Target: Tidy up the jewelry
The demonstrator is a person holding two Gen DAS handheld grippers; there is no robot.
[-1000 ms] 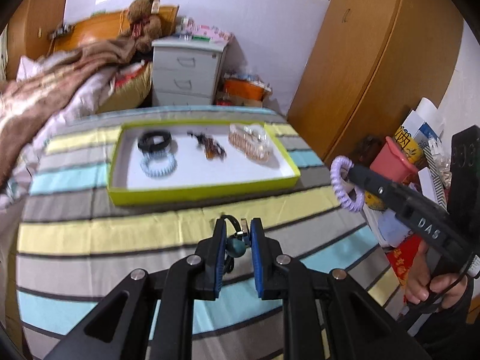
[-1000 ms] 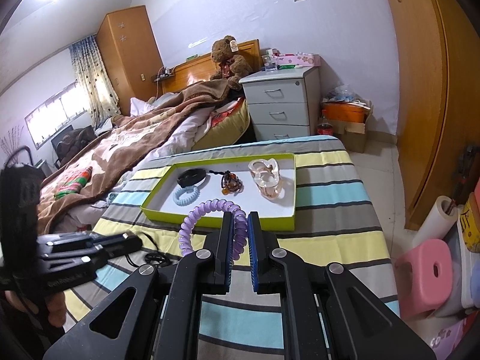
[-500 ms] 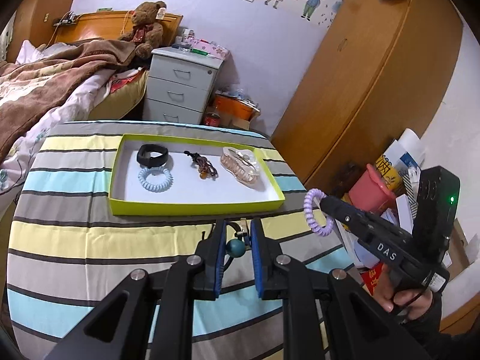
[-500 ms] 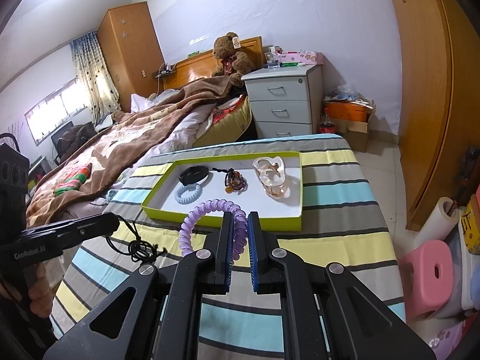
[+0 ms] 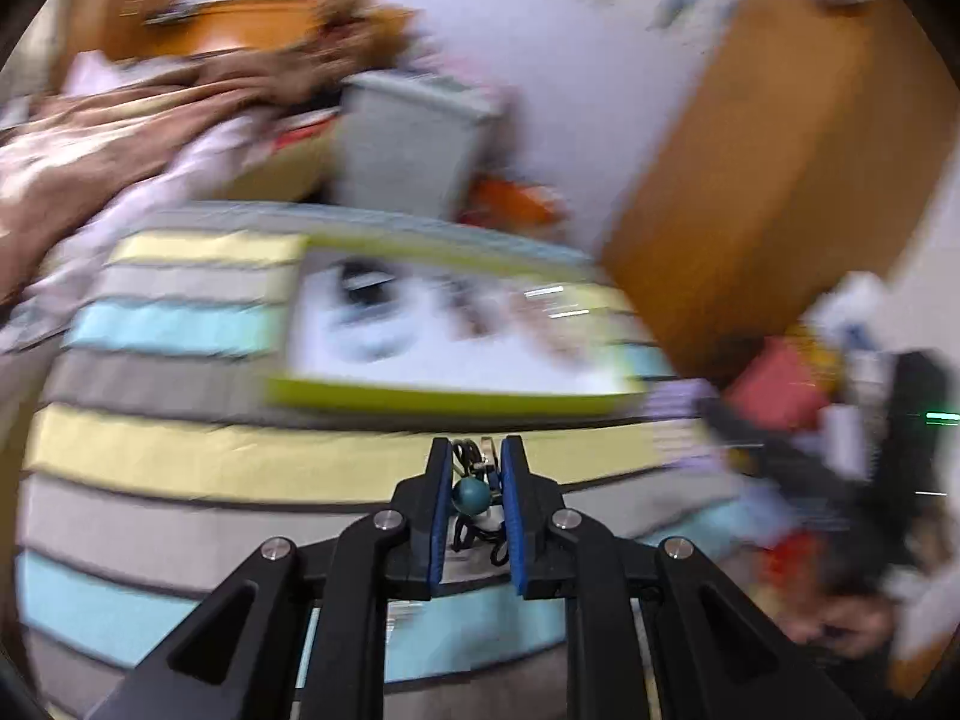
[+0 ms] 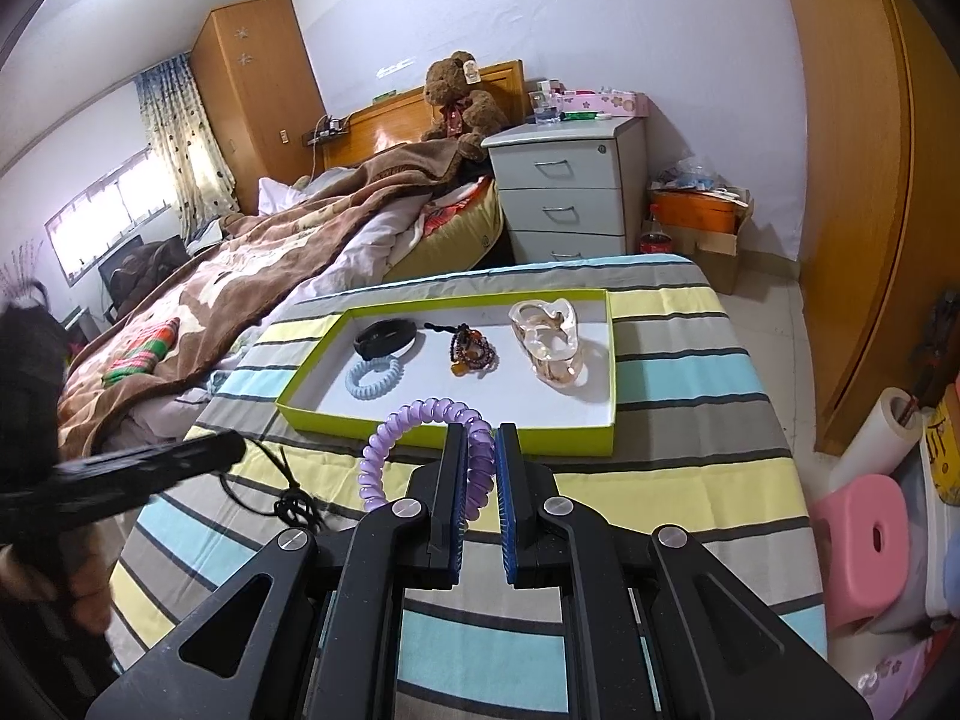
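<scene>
Lime-green shallow tray [image 6: 543, 443] on striped cloth holds black band, pale-blue coil tie, bead string, clear clips. Right gripper [image 6: 478, 501] pinches purple coil hair tie [image 6: 414, 420], near tray's near edge. Left gripper [image 5: 474, 501] pinches black cord with teal bead [image 5: 471, 495]. Both not yet placed.

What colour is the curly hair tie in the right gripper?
Purple. The spiral hair tie shows best in the right wrist view, pinched by the right gripper.

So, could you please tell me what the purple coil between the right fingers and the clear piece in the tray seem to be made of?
The purple coil looks like smooth, glossy plastic: a springy spiral with shiny highlights. The clear piece in the tray looks like translucent, amber-tinted acrylic or resin, possibly glass; it glints and shows the white floor through it.
</scene>
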